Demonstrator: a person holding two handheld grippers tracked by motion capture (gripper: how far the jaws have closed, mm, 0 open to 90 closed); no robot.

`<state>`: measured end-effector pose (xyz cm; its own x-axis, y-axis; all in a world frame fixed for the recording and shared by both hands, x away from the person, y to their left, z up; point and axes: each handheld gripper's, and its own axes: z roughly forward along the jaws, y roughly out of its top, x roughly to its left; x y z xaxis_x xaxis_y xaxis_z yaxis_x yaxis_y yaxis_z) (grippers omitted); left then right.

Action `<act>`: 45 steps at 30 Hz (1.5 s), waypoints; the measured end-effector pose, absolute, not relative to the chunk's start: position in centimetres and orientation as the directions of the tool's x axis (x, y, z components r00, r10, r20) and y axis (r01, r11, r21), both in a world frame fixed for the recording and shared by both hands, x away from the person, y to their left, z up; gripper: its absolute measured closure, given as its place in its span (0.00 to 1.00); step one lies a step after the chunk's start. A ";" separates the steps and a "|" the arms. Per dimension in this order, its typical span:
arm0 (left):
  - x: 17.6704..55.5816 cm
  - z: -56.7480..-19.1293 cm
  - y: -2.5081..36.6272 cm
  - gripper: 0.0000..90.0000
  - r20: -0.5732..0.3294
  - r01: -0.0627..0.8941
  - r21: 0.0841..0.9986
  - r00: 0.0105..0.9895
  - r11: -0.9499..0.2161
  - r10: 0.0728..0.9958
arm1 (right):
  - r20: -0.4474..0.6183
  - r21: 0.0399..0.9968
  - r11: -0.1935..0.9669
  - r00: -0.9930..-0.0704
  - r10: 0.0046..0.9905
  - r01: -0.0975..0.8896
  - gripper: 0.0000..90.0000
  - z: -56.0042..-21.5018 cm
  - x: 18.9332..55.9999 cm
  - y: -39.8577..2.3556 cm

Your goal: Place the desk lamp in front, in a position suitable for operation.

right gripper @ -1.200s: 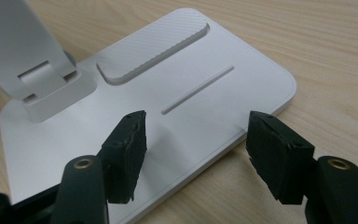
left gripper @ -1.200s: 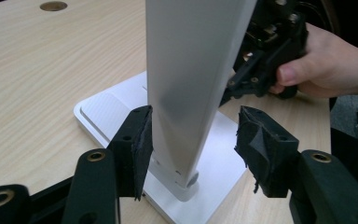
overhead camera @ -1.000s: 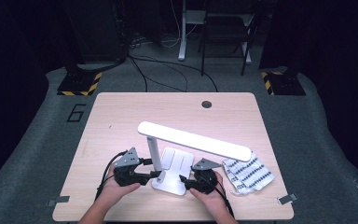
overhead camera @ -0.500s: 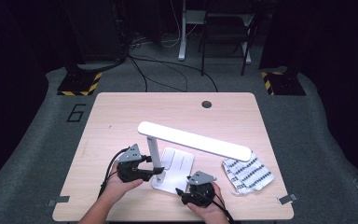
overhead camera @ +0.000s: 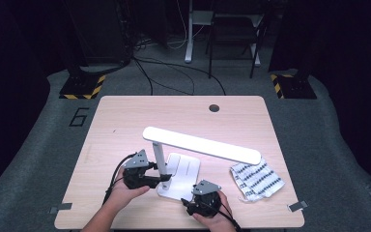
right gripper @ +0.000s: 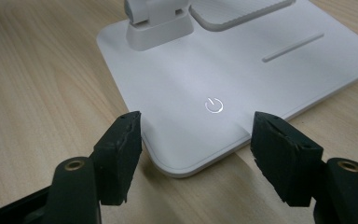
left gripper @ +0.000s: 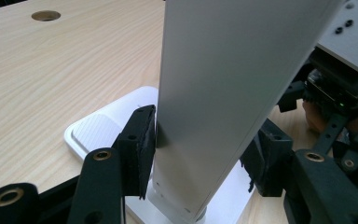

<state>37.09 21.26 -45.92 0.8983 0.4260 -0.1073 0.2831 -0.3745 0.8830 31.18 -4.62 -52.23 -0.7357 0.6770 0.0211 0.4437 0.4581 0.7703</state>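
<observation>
The left gripper (overhead camera: 160, 180) is bracketing one white lamp's (overhead camera: 200, 147) upright post (left gripper: 214, 107), its two jaws seemingly pressing it, though contact on the far side is unclear. The right gripper (right gripper: 196, 140) is hovering at the base's (overhead camera: 186, 169) six o'clock edge, jaws spread apart. One patterned cloth (overhead camera: 257, 179) is lying at three o'clock on the table (overhead camera: 125, 121).
</observation>
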 end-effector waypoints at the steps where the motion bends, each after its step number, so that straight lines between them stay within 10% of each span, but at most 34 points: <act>1: 37.0 -45.9 21.3 0.55 -0.100 0.275 0.884 0.901 -0.379 0.423 | 0.019 0.769 0.462 -0.738 0.675 0.442 0.39 -52.2 31.3 -4.8; 45: 35.4 -44.3 20.9 0.59 -0.014 0.231 0.889 0.877 -0.396 0.480 | 0.048 0.791 0.404 -0.705 0.707 0.459 0.47 -51.8 32.4 -6.6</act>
